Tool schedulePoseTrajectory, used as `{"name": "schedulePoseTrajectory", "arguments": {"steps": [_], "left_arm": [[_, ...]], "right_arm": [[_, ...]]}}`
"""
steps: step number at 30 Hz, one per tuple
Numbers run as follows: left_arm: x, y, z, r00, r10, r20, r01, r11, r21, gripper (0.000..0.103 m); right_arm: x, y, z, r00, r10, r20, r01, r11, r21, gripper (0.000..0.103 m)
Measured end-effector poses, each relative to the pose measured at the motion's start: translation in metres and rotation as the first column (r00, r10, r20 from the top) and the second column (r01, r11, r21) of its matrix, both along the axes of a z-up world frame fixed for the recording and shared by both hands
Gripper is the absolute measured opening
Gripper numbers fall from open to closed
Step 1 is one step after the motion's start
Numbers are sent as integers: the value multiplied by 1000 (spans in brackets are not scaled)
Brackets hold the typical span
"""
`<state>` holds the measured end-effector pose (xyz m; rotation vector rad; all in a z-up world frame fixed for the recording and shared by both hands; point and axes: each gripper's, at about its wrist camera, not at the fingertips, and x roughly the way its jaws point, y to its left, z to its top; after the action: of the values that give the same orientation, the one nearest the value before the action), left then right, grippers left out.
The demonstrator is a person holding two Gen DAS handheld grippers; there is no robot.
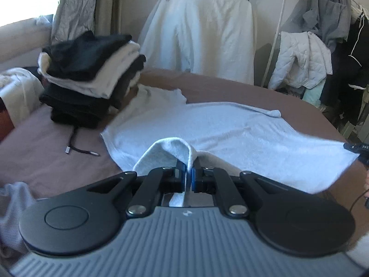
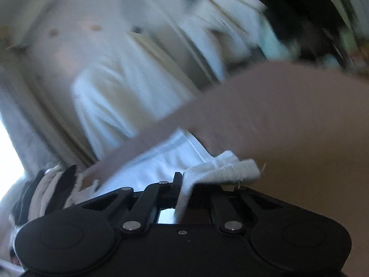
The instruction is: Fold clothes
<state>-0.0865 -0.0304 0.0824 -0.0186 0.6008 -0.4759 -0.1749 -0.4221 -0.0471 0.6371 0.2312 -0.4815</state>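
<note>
A pale blue-white garment (image 1: 230, 127) lies spread on the brown bed (image 1: 57, 147). My left gripper (image 1: 189, 173) is shut on its near edge, and a fold of the cloth loops up over the blue fingertips. In the blurred, tilted right wrist view my right gripper (image 2: 182, 184) is shut on another edge of the same garment (image 2: 221, 168), whose ribbed hem bunches over the jaws. A bit of the right gripper shows at the far right of the left wrist view (image 1: 359, 152), at the garment's right corner.
A stack of folded black and white clothes (image 1: 90, 73) stands at the back left of the bed, a black drawstring (image 1: 78, 147) trailing from it. A white sheet hangs over a rack (image 1: 203, 34) behind. Jackets hang on a rail (image 1: 322, 46) at the right.
</note>
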Motion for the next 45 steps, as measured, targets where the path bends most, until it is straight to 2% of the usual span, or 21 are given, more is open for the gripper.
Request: {"name": "schedulePoseTrajectory", "arguments": {"steps": [2,5,8,9,10,11,14,16,17,20,21,22,25,28,31,34,36,39,41,43,45], "left_arm": [[-11,10,5,1000,-2,-1,2,1000,-12,4],[-27,27,0,1000,3,-31,-5,998,-66,4],[-27,34,-28,990,9,-140,-34,983,-178,4],[-26,34,-39,986,13,-168,-45,981,-188,4],[-27,30,-47,985,26,-170,-53,986,-155,4],[-31,27,-51,986,41,-160,-61,991,-121,4],[-46,32,-43,992,47,-117,-63,989,-137,4],[-53,37,-36,993,68,-100,-80,989,-122,4],[-52,40,-38,991,81,-110,-94,988,-119,4],[-44,44,-55,979,108,-171,-130,984,-121,4],[-44,42,-58,979,107,-175,-127,986,-110,4],[-47,40,-58,983,96,-159,-112,989,-97,4],[-50,38,-51,986,86,-144,-101,990,-99,4],[-53,40,-40,985,81,-152,-99,989,-110,4],[-57,42,-27,987,76,-140,-92,989,-114,4],[-65,50,-15,990,89,-112,-103,987,-123,4],[-66,59,-7,986,100,-132,-119,982,-146,4],[-66,69,13,984,103,-144,-124,981,-147,4],[-65,74,26,984,103,-143,-124,982,-141,4],[-60,74,27,986,103,-131,-120,984,-128,4],[-49,69,23,993,83,-89,-90,993,-81,4]], "right_arm": [[-9,2,2,999,23,-30,-25,999,-45,4],[-16,3,-10,995,42,-91,-47,997,-55,4],[-25,8,-26,987,94,-134,-105,991,-80,4],[-24,9,-32,982,89,-166,-107,989,-105,4],[-23,10,-38,977,83,-198,-110,985,-130,4],[-26,12,-36,977,85,-193,-116,981,-153,4],[-41,19,-13,988,111,-108,-132,968,-215,3],[-51,24,2,990,131,-51,-139,956,-257,2],[-52,23,-2,991,126,-55,-135,961,-241,2],[-47,12,-40,987,86,-133,-102,988,-117,2],[-45,8,-52,984,75,-160,-88,993,-76,2],[-45,10,-53,982,73,-173,-88,992,-85,2],[-51,19,-31,982,80,-172,-111,977,-183,2],[-57,14,-5,987,89,-134,-113,976,-184,2],[-65,24,11,979,111,-169,-145,967,-207,2],[-81,37,21,968,156,-195,-194,962,-191,2],[-90,45,29,957,180,-228,-221,961,-169,2],[-106,63,61,938,215,-272,-252,961,-112,2],[-105,71,75,920,248,-303,-297,947,-125,2],[-98,69,75,913,240,-331,-292,949,-117,2],[-84,59,65,919,216,-329,-262,960,-103,2]]}}
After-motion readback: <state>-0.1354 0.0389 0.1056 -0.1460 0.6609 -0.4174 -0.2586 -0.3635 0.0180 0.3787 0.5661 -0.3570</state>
